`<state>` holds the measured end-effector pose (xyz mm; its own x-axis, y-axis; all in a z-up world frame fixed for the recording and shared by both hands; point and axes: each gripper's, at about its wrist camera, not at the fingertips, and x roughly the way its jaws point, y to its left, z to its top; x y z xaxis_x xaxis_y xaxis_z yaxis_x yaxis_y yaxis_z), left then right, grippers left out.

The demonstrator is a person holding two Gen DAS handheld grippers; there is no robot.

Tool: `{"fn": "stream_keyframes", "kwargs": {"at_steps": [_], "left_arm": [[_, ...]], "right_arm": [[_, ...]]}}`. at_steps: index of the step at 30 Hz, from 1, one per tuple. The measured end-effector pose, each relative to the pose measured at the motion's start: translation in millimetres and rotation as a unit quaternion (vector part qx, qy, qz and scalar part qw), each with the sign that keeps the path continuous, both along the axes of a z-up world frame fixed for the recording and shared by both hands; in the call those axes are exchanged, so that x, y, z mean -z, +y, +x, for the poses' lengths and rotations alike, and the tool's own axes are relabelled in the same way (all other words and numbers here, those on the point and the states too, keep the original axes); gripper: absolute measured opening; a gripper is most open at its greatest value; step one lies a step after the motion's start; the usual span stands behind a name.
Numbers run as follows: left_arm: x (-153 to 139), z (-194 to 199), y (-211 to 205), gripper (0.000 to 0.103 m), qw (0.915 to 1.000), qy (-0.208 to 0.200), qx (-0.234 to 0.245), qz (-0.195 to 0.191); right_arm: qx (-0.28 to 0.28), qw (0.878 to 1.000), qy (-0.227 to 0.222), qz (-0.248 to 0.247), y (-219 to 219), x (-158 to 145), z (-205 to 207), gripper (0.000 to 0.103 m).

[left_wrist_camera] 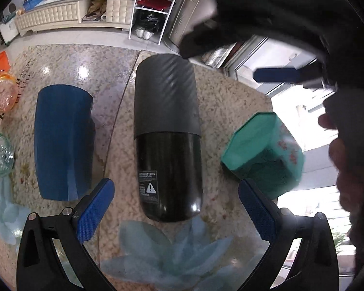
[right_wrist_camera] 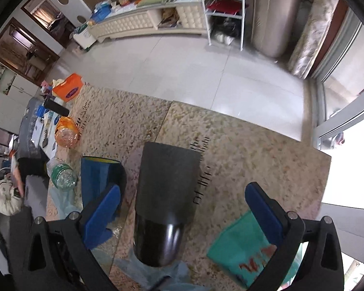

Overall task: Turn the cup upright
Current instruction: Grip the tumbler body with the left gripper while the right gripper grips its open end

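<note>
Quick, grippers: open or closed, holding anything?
Left gripper: open, holding nothing, black cup ahead.
Right gripper: open, holding nothing, above the same cup.

tumbler (left_wrist_camera: 63, 143) left of flask (left_wrist_camera: 167, 135) (box (left_wrist_camera: 262, 152) right).

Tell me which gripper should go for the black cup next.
Probably the right gripper: its open jaws already straddle the black cup, lying on the table. The left gripper, also open, sits short of the cup's end.

Three cups on the tabletop (left_wrist_camera: 225, 101): one blue cup (left_wrist_camera: 63, 140), one black cup (left_wrist_camera: 167, 135), one teal cup (left_wrist_camera: 262, 152); two plastic bottles, one orange bottle (left_wrist_camera: 2, 92), one green bottle (left_wrist_camera: 0, 154); one orange box (right_wrist_camera: 69, 90)
</note>
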<state>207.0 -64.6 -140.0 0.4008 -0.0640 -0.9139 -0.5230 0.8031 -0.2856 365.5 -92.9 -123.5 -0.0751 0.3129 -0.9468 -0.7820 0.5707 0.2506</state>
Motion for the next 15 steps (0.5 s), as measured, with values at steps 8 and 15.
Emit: {"fn": "stream_keyframes", "kwargs": {"at_steps": [8, 15], "left_arm": [[22.8, 17.4, -1.0, 0.102, 0.9996, 0.018, 0.011, -0.016], [50.2, 30.5, -1.6, 0.096, 0.9985, 0.038, 0.009, -0.037]], "right_arm": [[-0.021, 0.998, 0.051, -0.037, 24.5, 41.6, 6.4, 0.103], [-0.018, 0.995, 0.080, -0.050, 24.7, 56.8, 12.2, 0.102]]}}
